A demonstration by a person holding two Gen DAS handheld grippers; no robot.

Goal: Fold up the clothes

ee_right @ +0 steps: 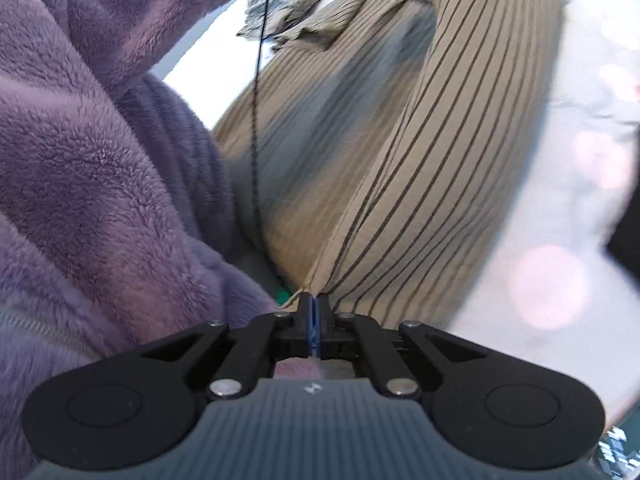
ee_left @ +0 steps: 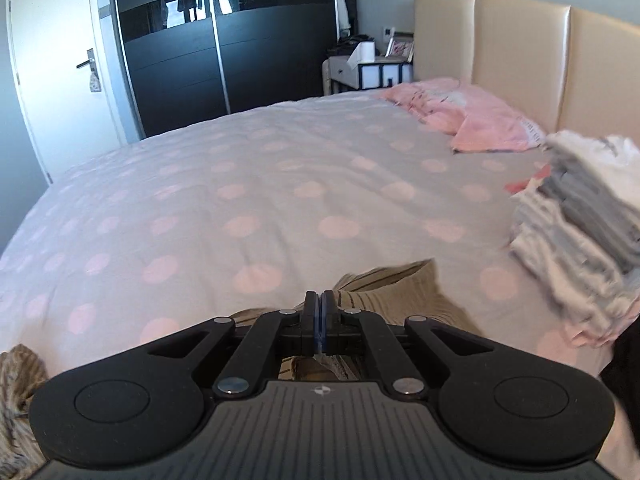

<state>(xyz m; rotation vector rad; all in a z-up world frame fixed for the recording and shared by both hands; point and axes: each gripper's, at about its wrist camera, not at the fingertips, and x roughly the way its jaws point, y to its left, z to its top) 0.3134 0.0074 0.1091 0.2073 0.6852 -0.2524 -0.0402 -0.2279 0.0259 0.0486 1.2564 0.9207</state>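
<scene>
Two grippers each pinch the same beige striped garment [ee_left: 404, 280]. From the left wrist, the left gripper [ee_left: 321, 304] has its jaws closed on the cloth at lower centre, above the dotted bed cover [ee_left: 240, 184]; a stack of folded clothes [ee_left: 580, 216] sits at the right edge. From the right wrist, the right gripper [ee_right: 314, 306] has its jaws shut on a corner of the garment, which stretches toward the top of the frame beside a purple fleece sleeve [ee_right: 100, 140]. Judged from this, the fold goes best with both corners level and the cloth taut, laid down without dragging.
</scene>
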